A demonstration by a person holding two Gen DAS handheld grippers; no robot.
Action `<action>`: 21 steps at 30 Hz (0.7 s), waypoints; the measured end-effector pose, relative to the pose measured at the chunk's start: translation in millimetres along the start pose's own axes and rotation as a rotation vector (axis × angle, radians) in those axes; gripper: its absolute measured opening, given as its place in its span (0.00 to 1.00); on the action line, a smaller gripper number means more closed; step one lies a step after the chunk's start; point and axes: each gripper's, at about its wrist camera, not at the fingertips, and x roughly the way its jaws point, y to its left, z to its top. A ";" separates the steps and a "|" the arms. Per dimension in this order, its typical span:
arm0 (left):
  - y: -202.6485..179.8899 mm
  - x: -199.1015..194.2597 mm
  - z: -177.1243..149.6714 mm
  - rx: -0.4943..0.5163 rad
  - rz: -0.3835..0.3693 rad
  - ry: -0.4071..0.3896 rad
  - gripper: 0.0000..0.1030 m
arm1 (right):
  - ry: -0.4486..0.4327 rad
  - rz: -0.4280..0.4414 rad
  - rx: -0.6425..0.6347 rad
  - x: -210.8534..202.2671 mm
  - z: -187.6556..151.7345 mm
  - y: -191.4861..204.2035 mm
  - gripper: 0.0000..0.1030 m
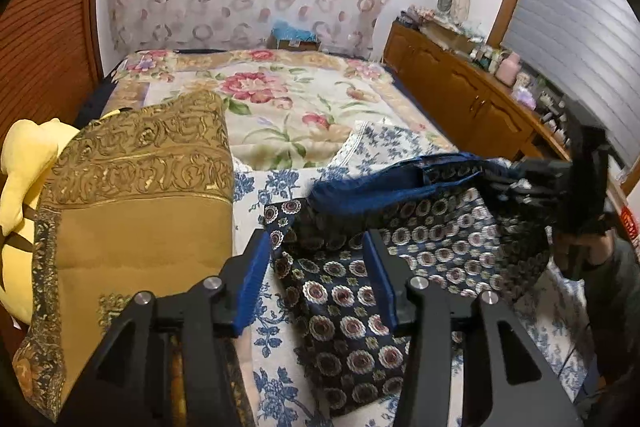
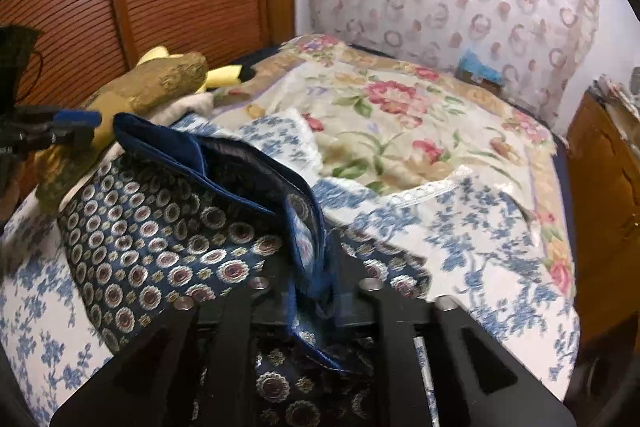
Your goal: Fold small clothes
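Note:
A small dark blue garment with a round medallion pattern [image 1: 360, 291] lies on the blue-flowered white sheet [image 1: 276, 367]. My left gripper [image 1: 318, 275] is open, its blue pads either side of the garment's near part, just above it. My right gripper [image 2: 314, 287] is shut on the garment's blue-lined edge [image 2: 304, 227] and holds that edge lifted off the bed; it shows at the right of the left wrist view [image 1: 576, 187]. The plain blue lining [image 1: 368, 187] faces up along the raised fold.
A folded gold brocade cloth [image 1: 140, 211] lies left of the garment, a yellow plush toy [image 1: 24, 163] beyond it. A floral quilt [image 1: 288, 107] covers the far bed. A wooden cabinet [image 1: 460, 95] with clutter runs along the right.

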 end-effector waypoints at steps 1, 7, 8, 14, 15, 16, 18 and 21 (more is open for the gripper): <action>0.2 3.4 1.2 0.005 0.007 0.009 0.45 | -0.006 -0.026 0.010 -2.8 1.0 -3.0 0.37; -0.1 31.7 8.5 0.038 0.075 0.068 0.45 | -0.030 -0.080 0.082 -28.3 -6.1 -21.5 0.58; 0.3 34.3 8.8 0.040 0.082 0.074 0.45 | -0.028 -0.085 0.089 -31.1 -8.7 -22.7 0.60; -1.7 46.4 9.6 0.059 0.112 0.087 0.45 | 0.026 -0.088 0.171 -28.2 -31.6 -30.7 0.66; -2.0 48.0 9.9 0.062 0.115 0.090 0.45 | 0.040 -0.076 0.188 -24.0 -36.2 -31.1 0.66; -2.0 50.1 10.2 0.064 0.118 0.095 0.45 | 0.051 -0.071 0.193 -20.9 -38.5 -31.2 0.66; -1.3 53.1 11.6 0.066 0.120 0.101 0.45 | 0.067 -0.064 0.194 -13.8 -43.3 -29.4 0.66; -0.9 55.0 12.5 0.071 0.125 0.110 0.45 | 0.083 -0.064 0.201 -4.9 -45.9 -29.4 0.66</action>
